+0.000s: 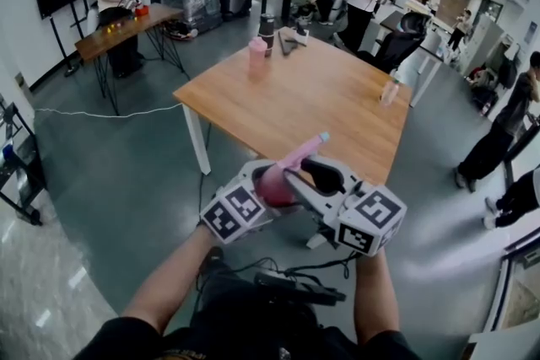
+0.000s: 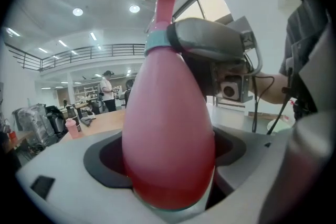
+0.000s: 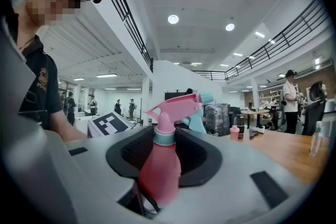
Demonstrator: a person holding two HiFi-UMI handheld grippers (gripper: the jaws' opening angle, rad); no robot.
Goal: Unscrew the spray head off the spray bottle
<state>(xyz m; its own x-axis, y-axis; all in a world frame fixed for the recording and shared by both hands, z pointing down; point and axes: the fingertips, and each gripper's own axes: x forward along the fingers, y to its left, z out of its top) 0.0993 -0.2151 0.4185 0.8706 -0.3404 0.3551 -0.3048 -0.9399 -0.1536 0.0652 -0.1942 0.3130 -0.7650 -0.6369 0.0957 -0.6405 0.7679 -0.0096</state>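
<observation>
A pink spray bottle with a pink trigger head and a teal collar is held in the air in front of the person, tilted up and to the right. My left gripper is shut on its fat pink body, which fills the space between the jaws. My right gripper reaches in from the right. Its grey jaw lies against the teal collar, under the head. In the right gripper view the neck stands between the black pads.
A wooden table stands just ahead with a pink bottle, a dark cup and a clear bottle on it. Cables and a power strip lie on the floor below. People stand at other tables around the hall.
</observation>
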